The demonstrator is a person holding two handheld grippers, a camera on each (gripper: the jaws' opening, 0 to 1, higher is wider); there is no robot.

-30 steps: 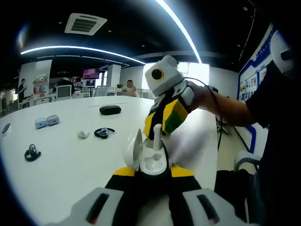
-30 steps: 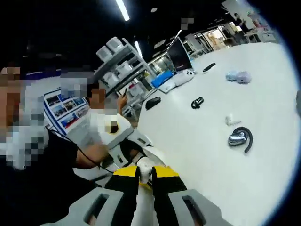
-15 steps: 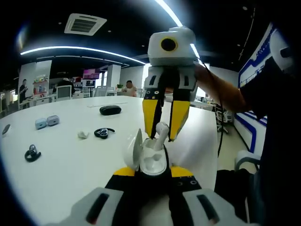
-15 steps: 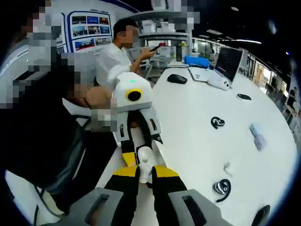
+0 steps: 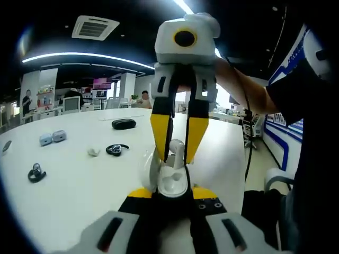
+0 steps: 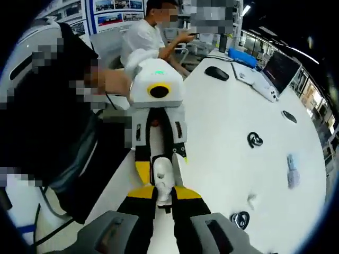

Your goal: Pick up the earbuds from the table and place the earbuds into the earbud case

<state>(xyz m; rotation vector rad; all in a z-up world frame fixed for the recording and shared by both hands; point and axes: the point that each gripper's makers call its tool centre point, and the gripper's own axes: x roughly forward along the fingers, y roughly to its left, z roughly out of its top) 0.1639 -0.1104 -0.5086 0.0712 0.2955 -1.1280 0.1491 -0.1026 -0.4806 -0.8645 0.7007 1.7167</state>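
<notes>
Earbud (image 5: pixel 177 150) is sitting pinched between the yellow fingers of your right gripper (image 5: pixel 177 153), hanging stem-down just over the open case (image 5: pixel 168 179), which your left gripper (image 5: pixel 170 197) is clamping low on its body, lid tilted back to one side. In the right gripper view the same white earbud (image 6: pixel 161 180) is showing between the closed-in fingers (image 6: pixel 143 200), with the left gripper (image 6: pixel 157 159) facing you from beyond. You are handling something light, hard and glossy, so it is likely to slip or swivel under a tight pinch; holding it across the rounded head with the stem free looks wisest, and a gentle squeeze should do. The case is smooth too and could twist in the left fingers if you are pressing down off-centre. Other earbuds and cases are lying well apart on the white worktop (image 5: pixel 79 185).
</notes>
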